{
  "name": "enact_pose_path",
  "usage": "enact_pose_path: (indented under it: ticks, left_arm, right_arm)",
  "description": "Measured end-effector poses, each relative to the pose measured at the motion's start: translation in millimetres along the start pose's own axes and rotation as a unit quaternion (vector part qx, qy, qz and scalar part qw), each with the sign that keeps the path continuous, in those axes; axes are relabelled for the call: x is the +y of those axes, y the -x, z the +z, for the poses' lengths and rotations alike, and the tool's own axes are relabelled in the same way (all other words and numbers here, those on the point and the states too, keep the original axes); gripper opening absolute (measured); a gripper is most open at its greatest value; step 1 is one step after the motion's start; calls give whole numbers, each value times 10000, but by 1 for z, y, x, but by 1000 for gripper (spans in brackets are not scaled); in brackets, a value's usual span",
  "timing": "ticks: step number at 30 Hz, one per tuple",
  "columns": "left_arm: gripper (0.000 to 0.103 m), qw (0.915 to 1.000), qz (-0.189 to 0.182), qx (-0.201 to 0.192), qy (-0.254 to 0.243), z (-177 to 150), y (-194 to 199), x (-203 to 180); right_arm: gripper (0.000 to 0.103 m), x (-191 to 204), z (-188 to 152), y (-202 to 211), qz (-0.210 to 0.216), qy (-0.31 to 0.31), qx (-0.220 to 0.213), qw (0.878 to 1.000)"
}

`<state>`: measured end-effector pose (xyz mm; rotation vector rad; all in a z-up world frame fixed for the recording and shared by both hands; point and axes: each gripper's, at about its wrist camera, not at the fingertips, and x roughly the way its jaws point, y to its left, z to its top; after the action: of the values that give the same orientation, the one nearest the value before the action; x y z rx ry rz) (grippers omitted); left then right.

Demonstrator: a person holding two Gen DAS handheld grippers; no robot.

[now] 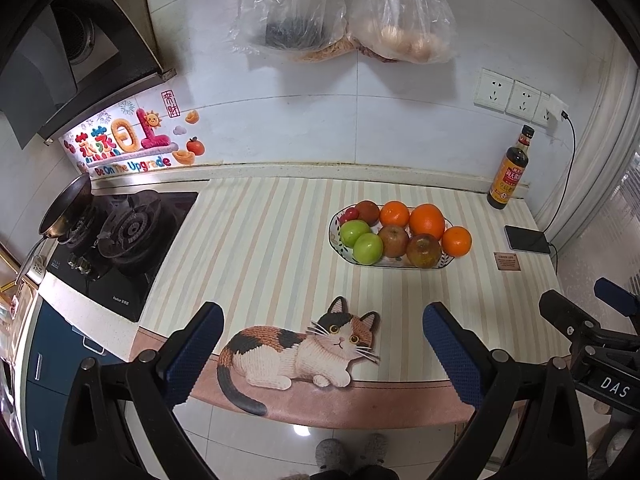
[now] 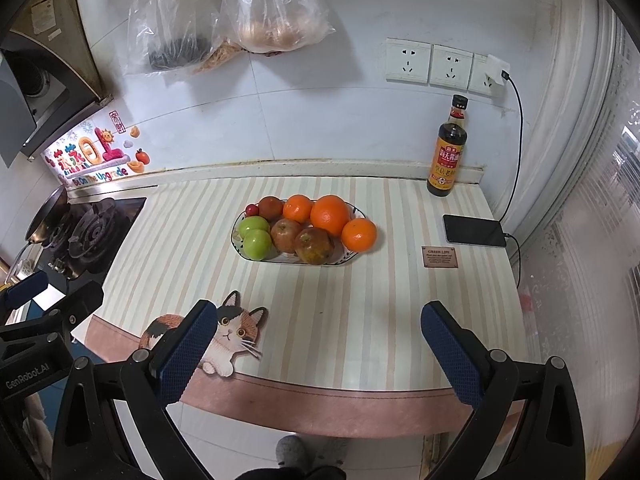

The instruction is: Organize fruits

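Low in the frame, above the near edge of the surface point(image 1: 260, 248): the left gripper point(image 1: 323, 314), spread wide and holding nothing.

Right of centre, all the fruit gathered at one bowl point(image 1: 376, 264). Counted from the left:
- two green apples point(image 1: 354, 233), touching each other
- at least one small red fruit point(image 1: 351, 213) behind them, too small to name
- three brownish-red apples point(image 1: 393, 241), one at the back and two in front
- three oranges point(image 1: 427, 221)

Last orange point(image 1: 456, 241) at the right end of the bowl; hard to tell whether inside the rim or on the surface against it.

Fits equally a heap waiting to be sorted and a finished gathering into the bowl; not possible to decide from here.

For any pick:
- come from above
- close the pads across the widest part of one fruit
- take from the outside of the heap, so as not to roll the neighbours
- squeeze gently, since smooth round skin probably slips

Low in the right wrist frame: the right gripper point(image 2: 319, 312), also wide apart and empty.
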<state>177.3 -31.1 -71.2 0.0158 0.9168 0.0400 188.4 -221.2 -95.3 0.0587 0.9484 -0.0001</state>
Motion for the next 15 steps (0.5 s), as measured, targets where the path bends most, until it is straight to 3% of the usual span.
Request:
enact_pose_path:
  ticks: [15]
  left_arm:
    - [102, 10000, 11, -5, 31, -2, 3, 3]
  right_arm:
    - [103, 0, -2, 1, -33, -4, -25, 10000]
